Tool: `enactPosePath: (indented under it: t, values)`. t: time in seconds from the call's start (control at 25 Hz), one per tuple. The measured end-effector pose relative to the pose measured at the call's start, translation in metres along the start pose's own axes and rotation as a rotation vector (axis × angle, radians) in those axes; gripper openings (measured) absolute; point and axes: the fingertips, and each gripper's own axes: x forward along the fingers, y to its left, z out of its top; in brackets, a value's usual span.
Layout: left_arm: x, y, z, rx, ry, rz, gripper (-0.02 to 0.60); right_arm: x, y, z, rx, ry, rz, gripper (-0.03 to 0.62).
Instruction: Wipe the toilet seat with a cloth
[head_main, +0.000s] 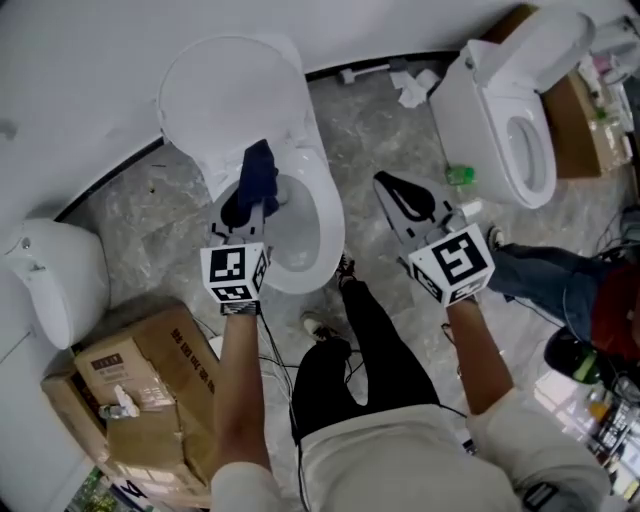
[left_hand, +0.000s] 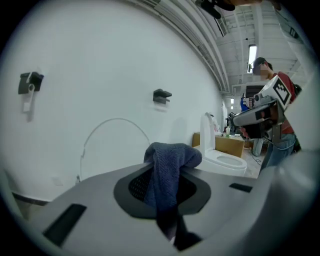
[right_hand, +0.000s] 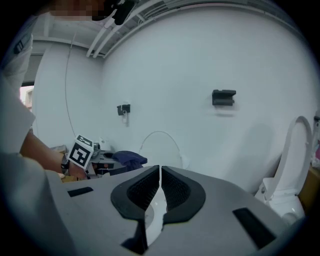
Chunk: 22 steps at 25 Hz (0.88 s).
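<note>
White ceramic toilet (head_main: 322, 215), lid up: below and just ahead of the left gripper (head_main: 250, 205). The left gripper is clenched on the dark blue terry cloth (left_hand: 167, 170). The cloth is bunched over the jaw tips, its tail hanging down between the pads, over the bowl. Right gripper (right_hand: 160, 186): jaws pressed together, nothing between them, toilet off to its left.

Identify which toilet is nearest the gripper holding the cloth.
The middle toilet, directly under the left gripper and its blue cloth; the right-hand toilet stands well apart.
</note>
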Motion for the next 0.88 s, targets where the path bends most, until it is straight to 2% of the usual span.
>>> enactPosePath:
  t: [0.28,0.56,0.72,0.88]
  values:
    - [-0.096,-0.017,0.114,0.032,-0.120,0.024,0.040,-0.053,0.034,0.098,-0.060,-0.104,-0.013,0.035]
    - [-0.161,-0.032,0.222,0.118,-0.227,0.034,0.040,-0.105,0.050,0.185,-0.127,-0.209,-0.045,0.035]
    - [-0.196,-0.040,0.265,0.179,-0.270,0.034,0.040,-0.131,0.066,0.223,-0.166,-0.246,-0.058,0.035]
    - [-0.231,-0.061,0.295,0.202,-0.305,0.049,0.040,-0.165,0.081,0.247,-0.185,-0.273,-0.048,0.035]
